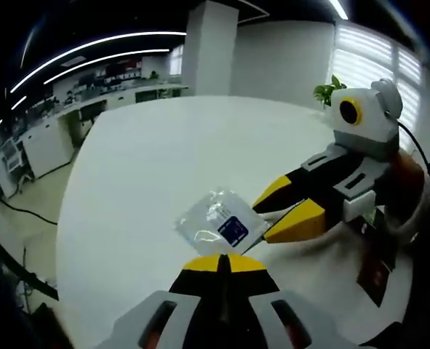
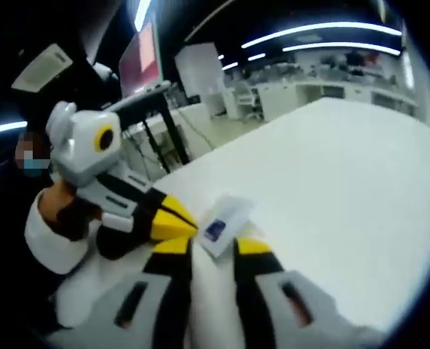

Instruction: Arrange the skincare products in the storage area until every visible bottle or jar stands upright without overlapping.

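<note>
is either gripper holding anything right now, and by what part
The left gripper, jaws shut, pinches the clear packet by its near edge. The right gripper is open, its jaws either side of the packet's other end.

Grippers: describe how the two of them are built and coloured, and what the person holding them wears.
Each gripper has black jaws tipped in yellow on a grey body. The left gripper shows orange insets on its grey base. The right gripper, seen from the left gripper view, carries a pale grey box with a yellow-ringed lens and a dark cable behind it. The person's sleeve is white with a dark cuff.
</note>
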Available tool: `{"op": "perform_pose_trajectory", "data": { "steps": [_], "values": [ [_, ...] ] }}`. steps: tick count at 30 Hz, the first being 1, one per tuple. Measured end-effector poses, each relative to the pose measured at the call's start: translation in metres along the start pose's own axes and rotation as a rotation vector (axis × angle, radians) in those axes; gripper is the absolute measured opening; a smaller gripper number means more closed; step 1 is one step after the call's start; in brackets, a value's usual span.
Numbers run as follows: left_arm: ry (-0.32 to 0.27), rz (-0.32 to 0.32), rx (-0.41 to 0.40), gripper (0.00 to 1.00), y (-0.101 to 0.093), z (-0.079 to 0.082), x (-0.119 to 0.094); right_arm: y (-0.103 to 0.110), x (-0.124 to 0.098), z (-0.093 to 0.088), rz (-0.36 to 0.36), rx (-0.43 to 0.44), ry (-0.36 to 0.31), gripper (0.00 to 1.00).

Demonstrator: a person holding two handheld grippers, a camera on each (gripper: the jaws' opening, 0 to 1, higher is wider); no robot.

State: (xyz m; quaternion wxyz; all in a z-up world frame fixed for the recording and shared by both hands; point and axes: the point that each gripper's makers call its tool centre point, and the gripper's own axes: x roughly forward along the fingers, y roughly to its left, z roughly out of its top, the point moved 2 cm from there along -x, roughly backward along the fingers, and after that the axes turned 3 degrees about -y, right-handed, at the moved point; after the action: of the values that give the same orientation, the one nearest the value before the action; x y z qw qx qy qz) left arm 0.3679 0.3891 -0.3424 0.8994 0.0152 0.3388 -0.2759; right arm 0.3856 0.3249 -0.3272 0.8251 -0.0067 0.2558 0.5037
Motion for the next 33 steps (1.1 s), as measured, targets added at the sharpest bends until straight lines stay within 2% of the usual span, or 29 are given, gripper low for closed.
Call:
{"op": "perform_pose_trajectory", "data": {
  "steps": [3, 11, 13, 15, 22, 28, 33],
  "values": [
    [0.001, -0.001, 0.003, 0.0, -0.001, 0.0, 0.0, 0.003, 0.001, 0.001, 0.019, 0.002, -0.009, 0.06],
    [0.001, 0.0, 0.002, 0.0, -0.002, 0.0, 0.0, 0.007, 0.001, 0.001, 0.037, -0.011, -0.005, 0.02],
    [-0.013, -0.009, 0.034, 0.0, -0.004, 0.002, -0.002, 0.009, 0.0, 0.001, 0.032, -0.021, -0.001, 0.0],
    [-0.042, -0.025, 0.013, 0.0, -0.007, 0.005, -0.006, 0.01, -0.002, 0.002, 0.027, -0.044, -0.001, 0.0],
    [-0.08, -0.043, 0.013, 0.0, -0.011, 0.008, -0.013, 0.016, -0.003, 0.005, 0.034, -0.09, -0.003, 0.0],
    [-0.113, -0.041, 0.009, 0.0, -0.01, 0.011, -0.022, 0.018, -0.009, 0.011, 0.028, -0.094, -0.026, 0.0],
    [-0.14, -0.037, 0.039, 0.0, -0.012, 0.014, -0.028, 0.019, -0.014, 0.017, 0.017, -0.086, -0.061, 0.0]
  ]
}}
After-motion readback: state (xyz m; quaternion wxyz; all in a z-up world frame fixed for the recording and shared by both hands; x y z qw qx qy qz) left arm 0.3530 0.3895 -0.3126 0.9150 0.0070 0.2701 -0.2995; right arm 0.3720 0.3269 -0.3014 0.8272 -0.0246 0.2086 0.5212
